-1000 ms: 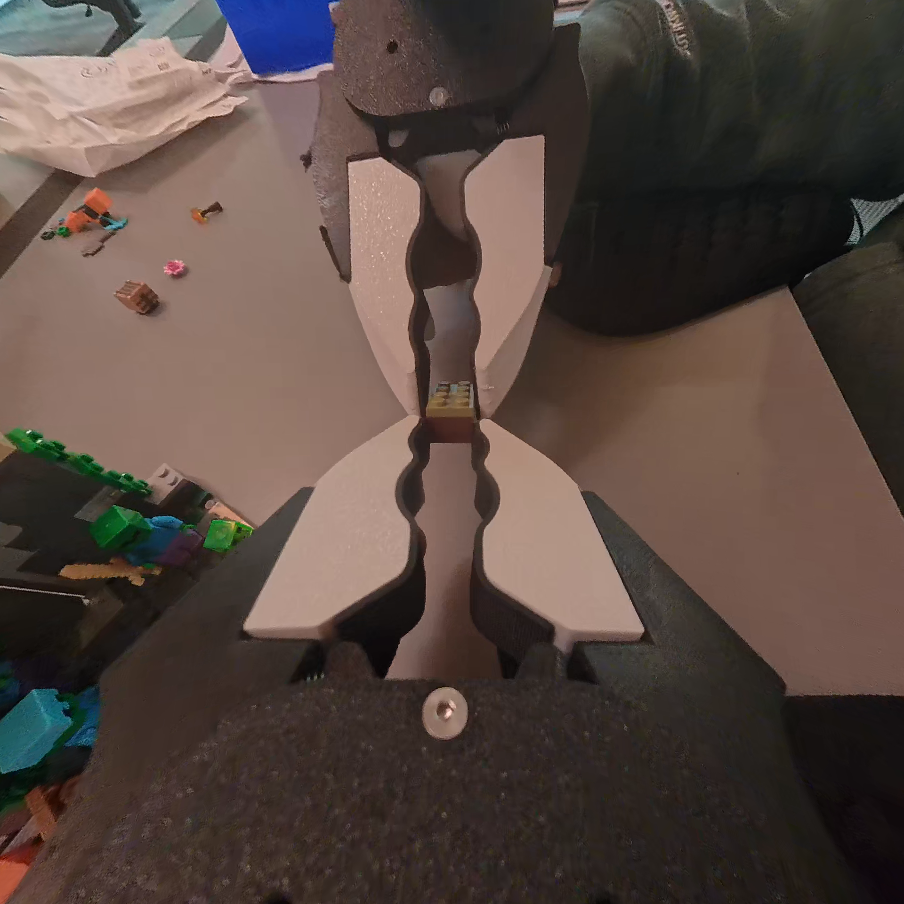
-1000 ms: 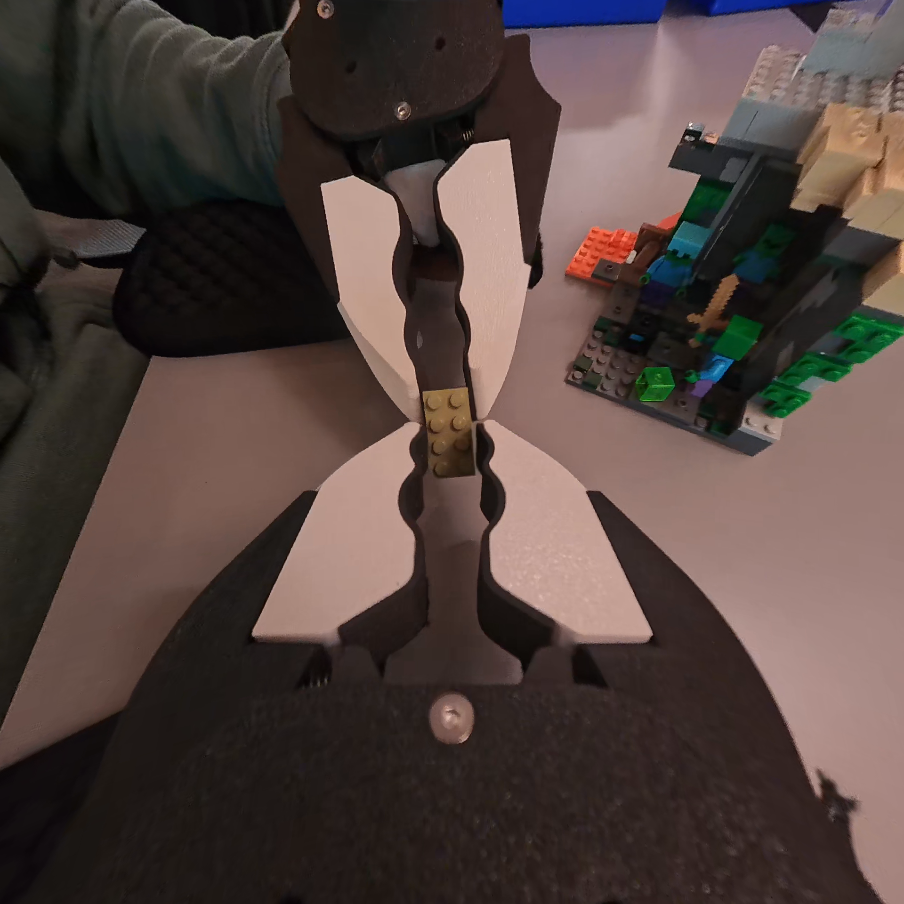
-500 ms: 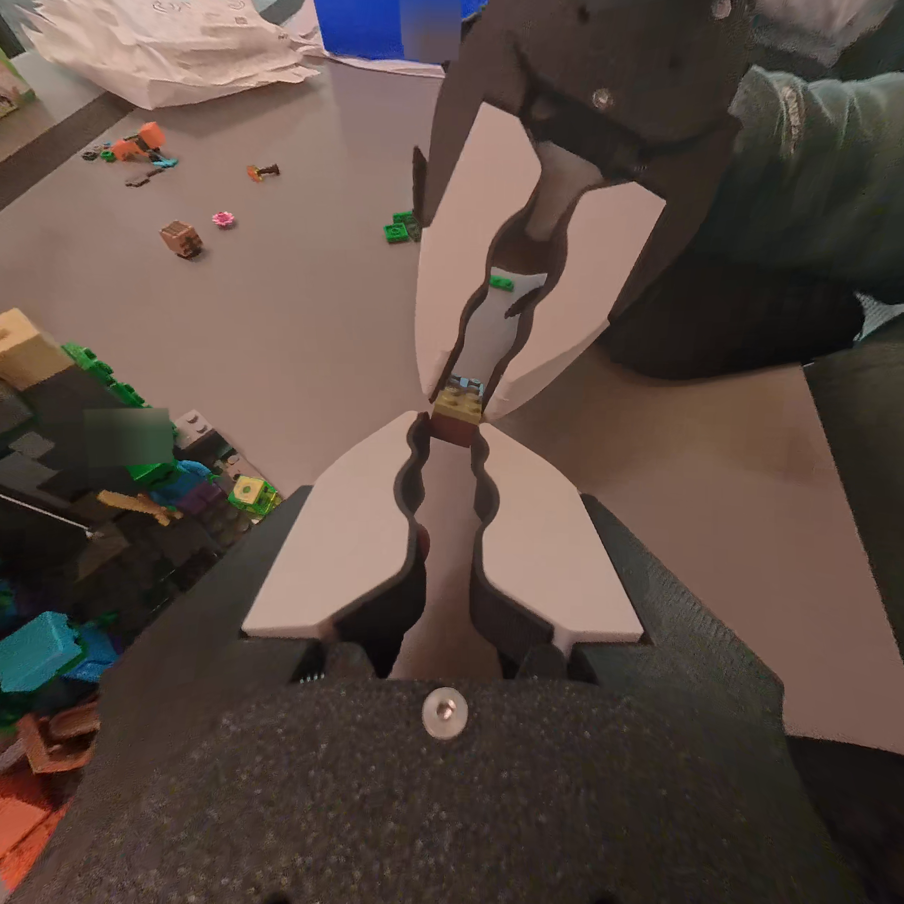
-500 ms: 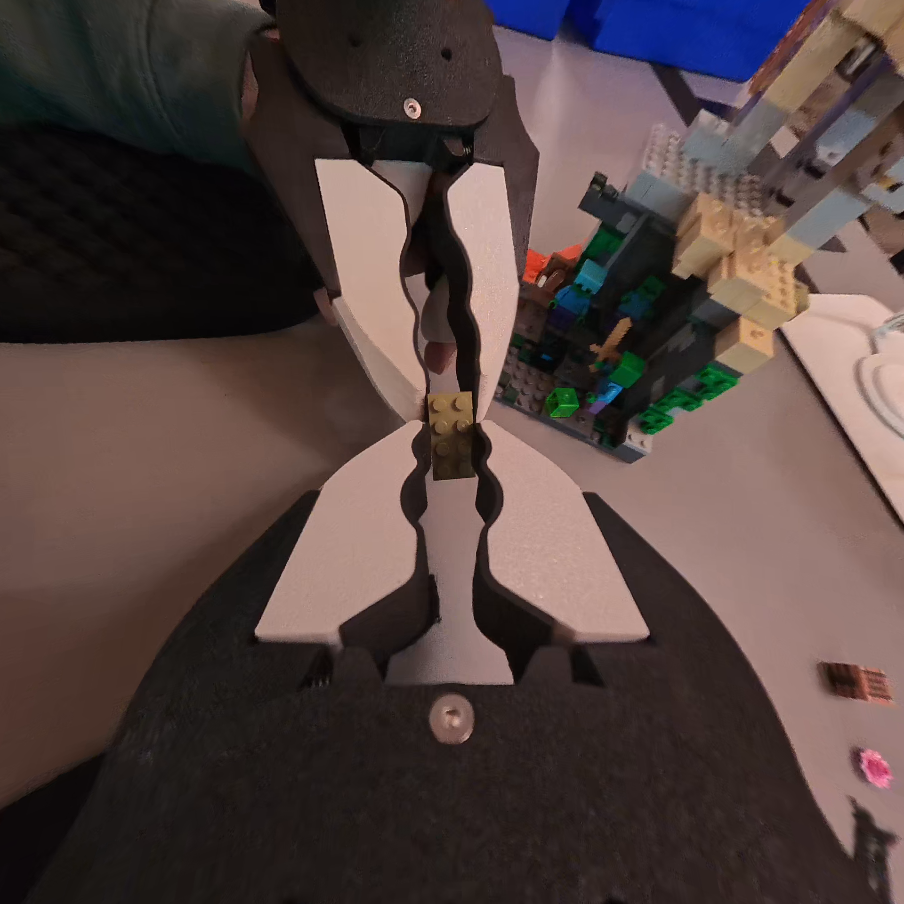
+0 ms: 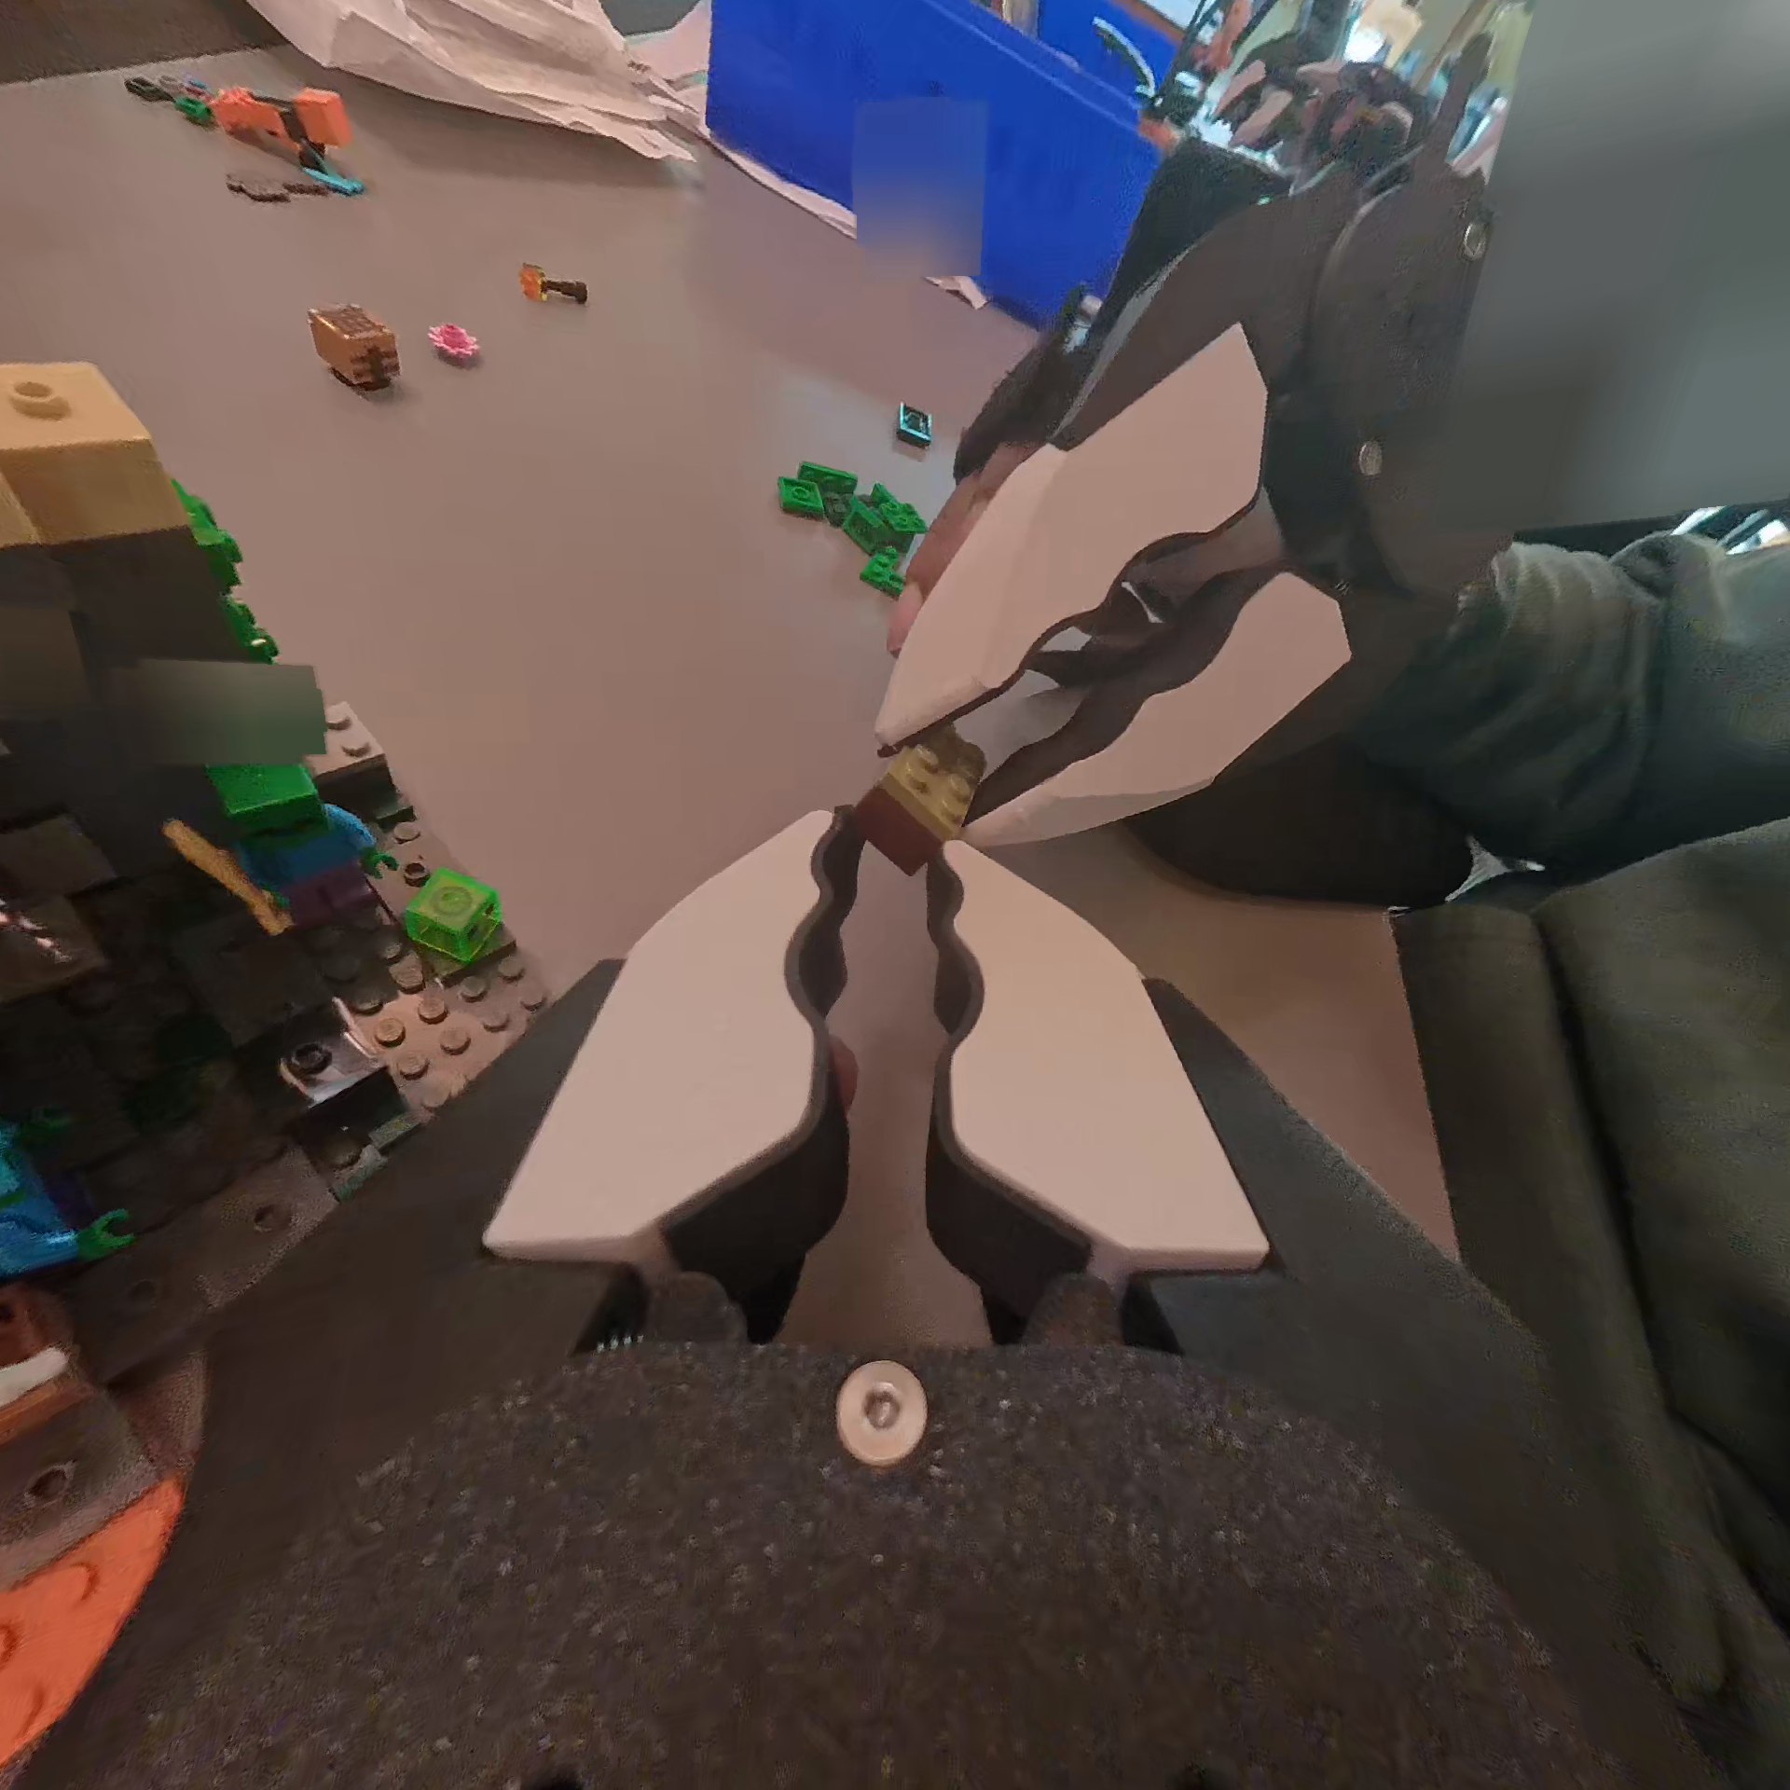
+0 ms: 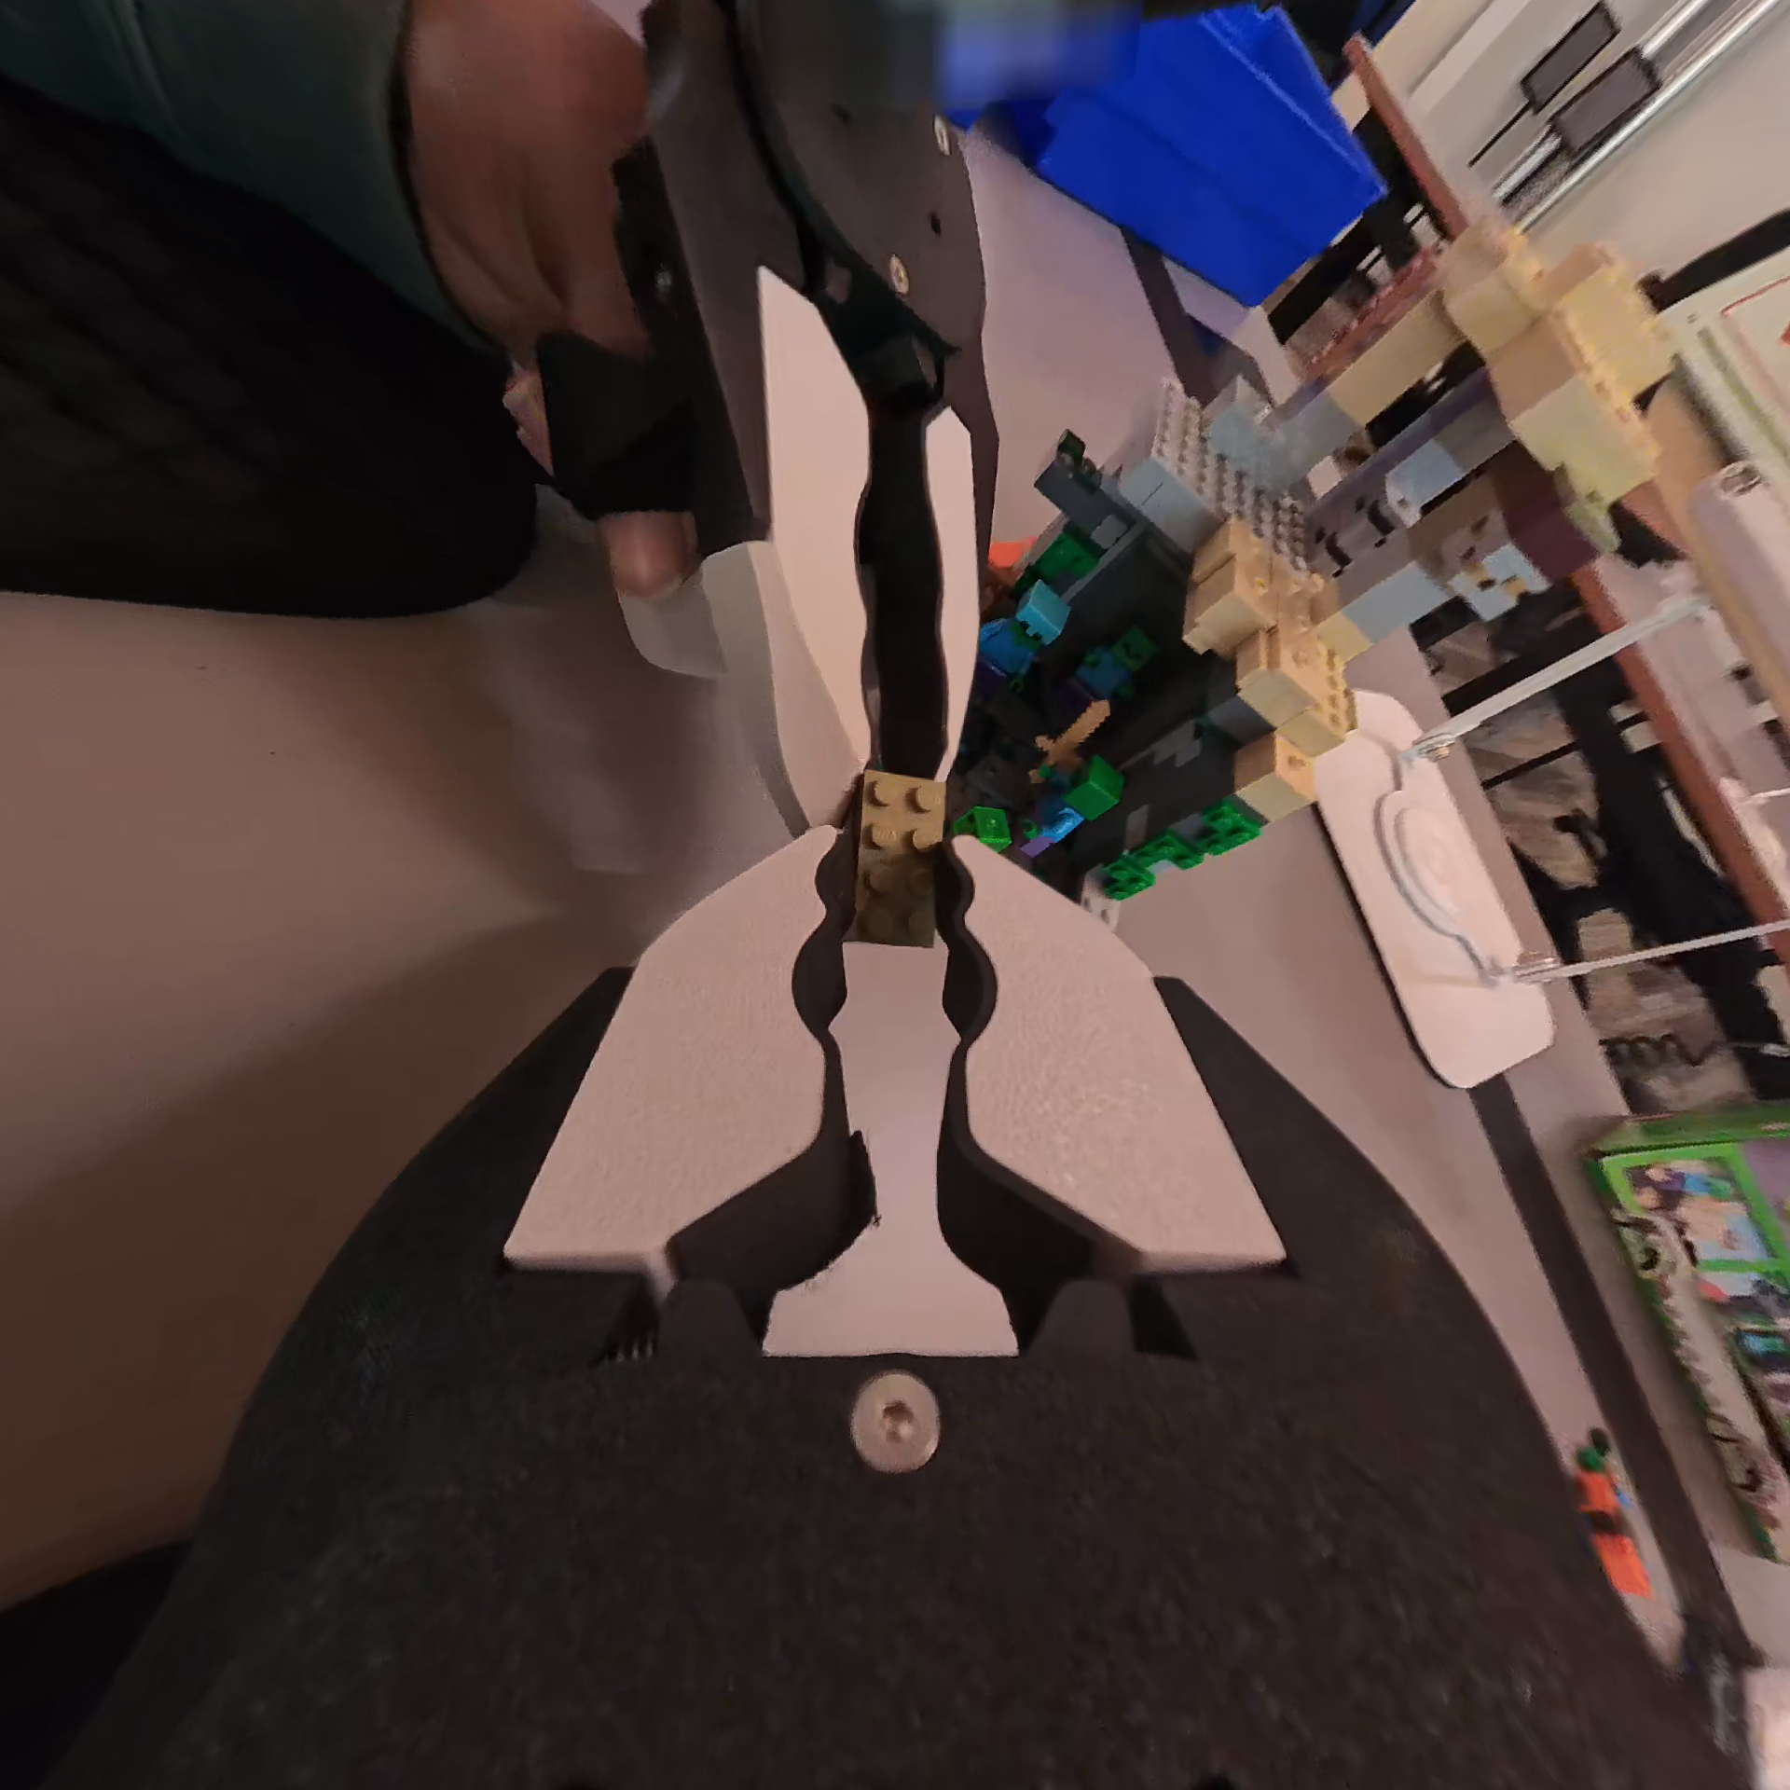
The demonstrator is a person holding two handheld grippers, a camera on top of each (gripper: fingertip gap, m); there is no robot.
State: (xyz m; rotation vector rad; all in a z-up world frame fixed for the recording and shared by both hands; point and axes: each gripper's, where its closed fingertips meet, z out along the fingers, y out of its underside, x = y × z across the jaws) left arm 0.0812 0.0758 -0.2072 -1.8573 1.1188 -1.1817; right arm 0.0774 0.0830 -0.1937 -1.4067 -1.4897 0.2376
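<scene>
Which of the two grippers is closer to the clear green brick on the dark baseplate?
Left. The left gripper sits just beside the clear green brick; the right gripper reaches in from the far side, tip to tip with the left.

Two joined bricks held between both grippers

An olive studded plate [image 6: 899,857] sat atop a dark brown brick [image 5: 896,835], pinched above the grey table [image 5: 581,542] by left gripper [image 5: 889,841] and right gripper [image 6: 896,843].

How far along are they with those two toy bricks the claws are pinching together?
Done: both are off the table. The left gripper is shut on the brown brick; the right gripper is shut on the olive plate. In hand: the plate sits on the brick, whether pressed home cannot be told. Left: neither sits on the brick model.
</scene>
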